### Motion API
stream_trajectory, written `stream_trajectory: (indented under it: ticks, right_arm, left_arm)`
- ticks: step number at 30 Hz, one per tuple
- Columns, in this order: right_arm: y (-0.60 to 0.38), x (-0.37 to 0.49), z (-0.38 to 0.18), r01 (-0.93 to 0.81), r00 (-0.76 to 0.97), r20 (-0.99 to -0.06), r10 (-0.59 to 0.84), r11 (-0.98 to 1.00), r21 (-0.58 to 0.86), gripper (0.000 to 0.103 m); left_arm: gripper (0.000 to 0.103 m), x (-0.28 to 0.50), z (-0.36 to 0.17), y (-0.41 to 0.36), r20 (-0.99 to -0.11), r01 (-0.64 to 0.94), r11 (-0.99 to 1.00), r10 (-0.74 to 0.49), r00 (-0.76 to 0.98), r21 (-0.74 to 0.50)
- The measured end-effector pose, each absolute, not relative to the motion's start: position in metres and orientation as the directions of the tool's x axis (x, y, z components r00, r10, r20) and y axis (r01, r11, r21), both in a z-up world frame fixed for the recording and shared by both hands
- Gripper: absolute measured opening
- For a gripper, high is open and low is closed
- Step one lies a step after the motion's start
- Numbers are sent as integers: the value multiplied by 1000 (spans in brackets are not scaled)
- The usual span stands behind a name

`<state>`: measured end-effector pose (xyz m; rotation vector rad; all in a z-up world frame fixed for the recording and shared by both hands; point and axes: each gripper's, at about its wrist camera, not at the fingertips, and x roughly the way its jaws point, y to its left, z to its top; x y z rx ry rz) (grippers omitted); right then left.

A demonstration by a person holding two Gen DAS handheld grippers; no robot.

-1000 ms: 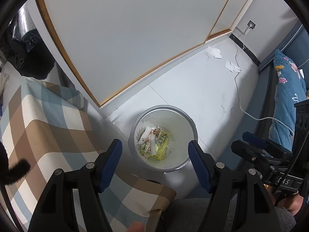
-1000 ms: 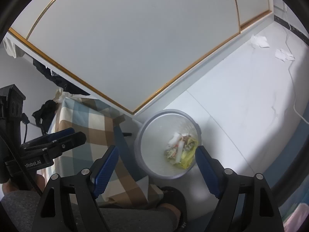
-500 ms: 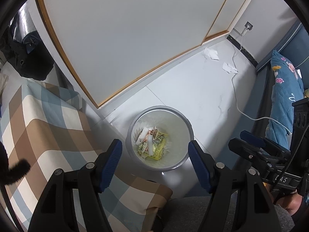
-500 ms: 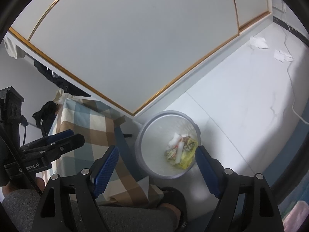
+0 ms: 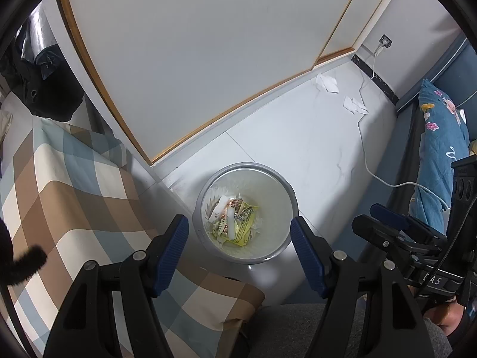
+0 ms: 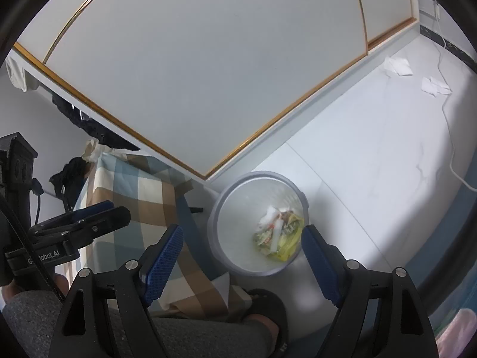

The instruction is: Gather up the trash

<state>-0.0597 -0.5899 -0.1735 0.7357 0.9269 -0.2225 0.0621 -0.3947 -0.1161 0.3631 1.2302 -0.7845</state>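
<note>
We're hovering both grippers unchanged over the trash bin [image 5: 246,211]: left gripper [image 5: 239,246] and right gripper [image 6: 242,258] gaping wide, empty, while two crumpled tissues [image 5: 326,82] are waiting far across the floor [image 5: 313,137].

Both wrist views look steeply down from above, sharing trash bin [image 5: 244,211] [image 6: 258,223] (floor [image 5: 313,149] too).

One waste bin [image 5: 205,208] stands below the tools, holding several wrappers [image 5: 235,223] too jumbled to count. Two crumpled tissues [image 5: 328,83] lie on the floor far beyond it. One white cable [image 5: 365,149] runs past them.
</note>
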Motion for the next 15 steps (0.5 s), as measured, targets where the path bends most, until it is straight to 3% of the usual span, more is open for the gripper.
stream_trajectory:
  ticks: [15]
  right_arm:
    - [-591, -60, -174, 480, 595, -793, 128, 735, 479, 82]
  left_arm:
    - [67, 62, -118, -395, -938, 697, 700, -327, 116, -158]
